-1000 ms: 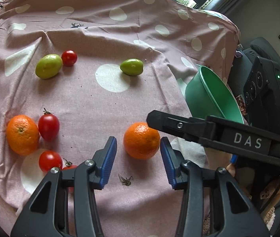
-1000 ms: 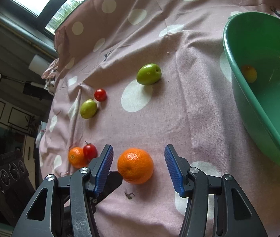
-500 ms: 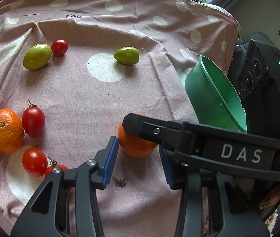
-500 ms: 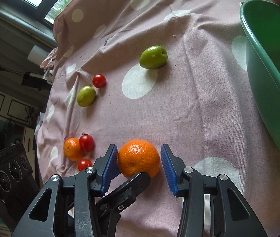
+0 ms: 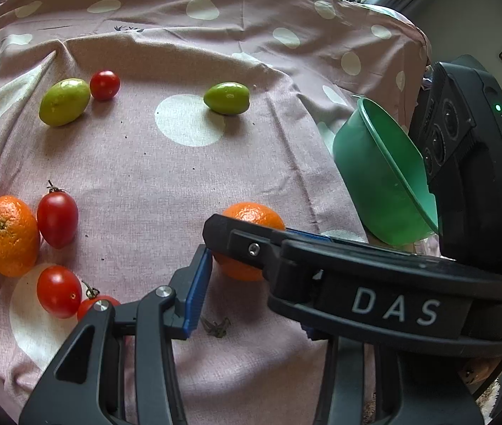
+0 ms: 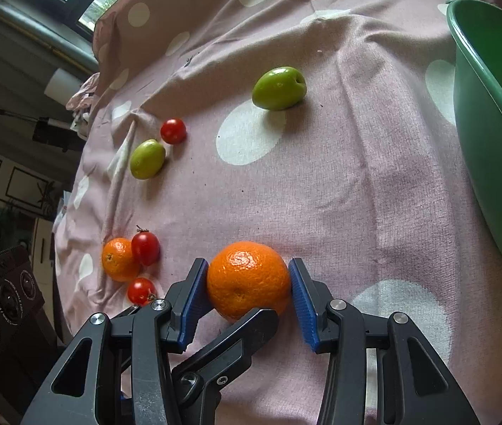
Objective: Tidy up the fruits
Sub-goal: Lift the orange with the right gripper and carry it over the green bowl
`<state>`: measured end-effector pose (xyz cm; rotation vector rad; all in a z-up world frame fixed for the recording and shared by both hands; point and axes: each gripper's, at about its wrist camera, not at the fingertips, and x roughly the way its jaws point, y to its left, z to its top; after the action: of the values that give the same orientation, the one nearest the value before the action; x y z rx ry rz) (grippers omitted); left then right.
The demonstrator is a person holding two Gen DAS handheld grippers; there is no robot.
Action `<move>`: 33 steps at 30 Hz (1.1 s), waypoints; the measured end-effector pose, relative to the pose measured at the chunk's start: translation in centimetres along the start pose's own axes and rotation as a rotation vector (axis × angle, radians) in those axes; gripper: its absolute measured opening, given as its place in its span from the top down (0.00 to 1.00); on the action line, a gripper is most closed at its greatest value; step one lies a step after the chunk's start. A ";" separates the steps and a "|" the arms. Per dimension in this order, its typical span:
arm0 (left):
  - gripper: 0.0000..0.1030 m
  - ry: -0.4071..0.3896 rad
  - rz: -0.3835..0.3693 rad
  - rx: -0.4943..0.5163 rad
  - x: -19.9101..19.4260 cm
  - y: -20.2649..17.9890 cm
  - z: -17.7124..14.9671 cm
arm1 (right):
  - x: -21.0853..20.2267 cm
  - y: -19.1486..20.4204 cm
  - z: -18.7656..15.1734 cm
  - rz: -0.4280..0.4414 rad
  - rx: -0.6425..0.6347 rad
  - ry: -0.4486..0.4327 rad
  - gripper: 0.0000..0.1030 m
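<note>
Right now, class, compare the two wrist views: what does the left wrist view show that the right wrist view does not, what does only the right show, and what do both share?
Only the left wrist view shows the right gripper's black body marked DAS and a third tomato half hidden behind the left gripper's finger.

Only the right wrist view shows both blue pads of the right gripper pressed on the near orange.

Both show that orange, the far orange, two green fruits, the green bowl and the spotted pink cloth.

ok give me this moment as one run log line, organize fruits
step: grasp | right tongs: shut on orange | left tongs: alongside, grip unclear | orange: on cloth | target: green bowl
</note>
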<state>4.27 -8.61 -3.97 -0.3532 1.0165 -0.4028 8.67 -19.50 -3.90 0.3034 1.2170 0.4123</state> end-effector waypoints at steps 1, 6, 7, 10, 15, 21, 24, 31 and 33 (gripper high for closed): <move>0.58 -0.001 0.002 0.002 0.0 0.0 0.0 | 0.0 0.0 0.0 0.000 0.001 -0.001 0.54; 0.58 -0.001 0.002 0.002 0.0 0.0 0.0 | 0.0 0.1 0.0 -0.006 -0.004 -0.002 0.54; 0.58 -0.002 0.004 0.003 0.0 -0.1 0.0 | 0.0 0.1 0.0 -0.008 -0.006 -0.003 0.54; 0.58 -0.022 0.020 0.009 -0.4 -0.4 0.0 | -0.1 0.1 0.0 -0.008 -0.007 -0.006 0.54; 0.58 -0.082 0.024 0.044 -1.7 -1.1 0.1 | -1.3 0.9 -0.1 0.004 -0.035 -0.052 0.54; 0.58 -0.167 0.038 0.086 -3.7 -2.2 0.3 | -3.3 2.0 -0.2 0.023 -0.080 -0.124 0.54; 0.58 -0.218 0.048 0.106 -4.9 -3.1 0.4 | -4.7 2.7 -0.2 0.032 -0.108 -0.167 0.54; 0.58 -0.318 0.050 0.167 -7.5 -5.6 0.6 | -8.3 3.9 -0.5 0.053 -0.164 -0.278 0.54; 0.58 -0.337 0.050 0.186 -8.0 -6.5 0.7 | -9.3 3.9 -0.5 0.057 -0.172 -0.303 0.54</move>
<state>0.11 -10.36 5.30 -0.2182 0.6522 -0.3743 4.94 -20.33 5.42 0.2432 0.8726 0.4982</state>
